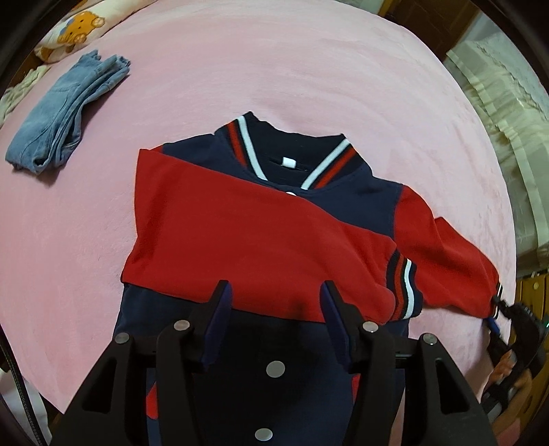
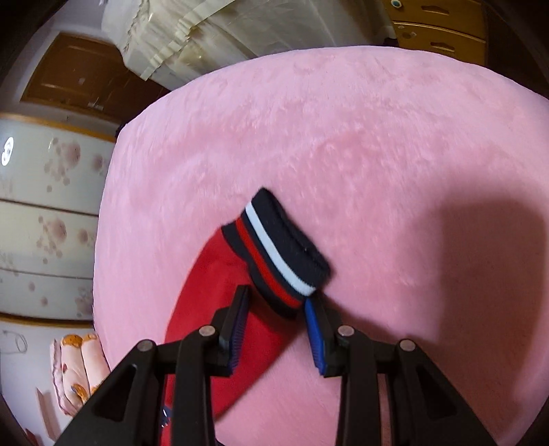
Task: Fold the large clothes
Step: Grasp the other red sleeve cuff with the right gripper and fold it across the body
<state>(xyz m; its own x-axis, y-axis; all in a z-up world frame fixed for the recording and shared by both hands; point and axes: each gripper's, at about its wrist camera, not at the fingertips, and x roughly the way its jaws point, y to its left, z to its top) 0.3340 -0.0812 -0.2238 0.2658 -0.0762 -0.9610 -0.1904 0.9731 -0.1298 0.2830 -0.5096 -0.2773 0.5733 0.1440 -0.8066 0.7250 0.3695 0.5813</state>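
Left gripper [image 1: 276, 298] low center of left view, jaws wide apart, nothing between them; it hangs over the jacket [image 1: 274, 219], tips above the lower edge of the folded red sleeve [image 1: 247, 233]. Right gripper [image 2: 277, 305] low center of right view, jaws spread apart, straddling the other sleeve [image 2: 219, 308] just behind its striped cuff [image 2: 278, 250]; pads [image 2: 314, 329] not pressed onto cloth. Whether the left pad touches the sleeve, cannot tell. Right gripper also shows at right edge of left view [image 1: 497, 308], at the cuff end of that outstretched sleeve.

Jacket lies flat, center of left view, on pink blanket [image 1: 308, 68]. Navy body, red sleeves, striped collar [image 1: 291, 154] toward the top of frame, white tag inside neck. One sleeve is folded across the chest, its cuff [image 1: 405, 288] landing at right of center. The other sleeve stretches out to the right edge. Snap buttons visible on the front placket, bottom center.

Folded jeans [image 1: 65, 113] upper left of left view, well apart from jacket. Bear-print pillow [image 1: 72, 27] at top left corner. In right view: drawers with floral print [image 2: 44, 206] at left, curtain [image 2: 192, 31] at top.
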